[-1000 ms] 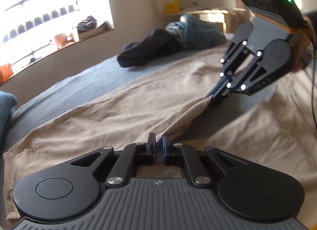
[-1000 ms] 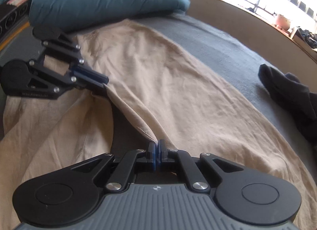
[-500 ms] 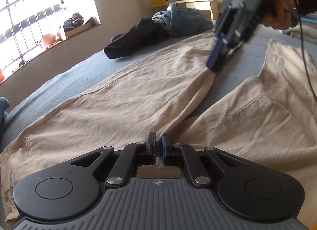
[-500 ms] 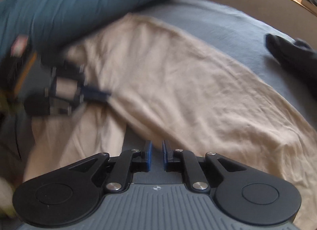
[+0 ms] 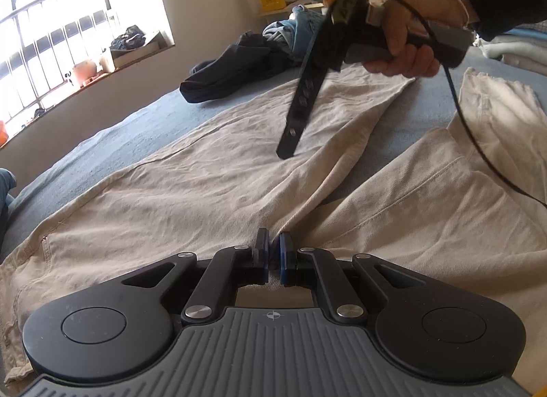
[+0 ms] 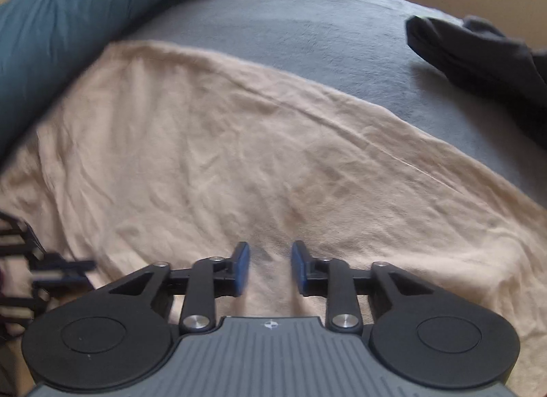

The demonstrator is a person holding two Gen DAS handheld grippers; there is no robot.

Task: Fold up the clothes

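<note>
Left gripper [image 5: 272, 253] anchors the crotch of the beige cotton trousers [image 5: 205, 192].
Its jaws pinch a fold; the right gripper [image 6: 270, 268], at 12 o'clock, hovers slightly parted, empty, having just been opening.

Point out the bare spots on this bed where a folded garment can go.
Bare grey bedding lies between the beige trousers and the wall, bordered by the teal pillow and dark clothes. A wedge shows between the trouser legs. Elsewhere it is crowded.

The right hand-held gripper [image 6: 270, 267] has let go of the beige trousers [image 5: 212, 188]: its jaws have just been opening, with nothing between them now. In the left wrist view it has lifted toward the upper right of the frame, and the raised fold has dropped flat onto the bed.
</note>
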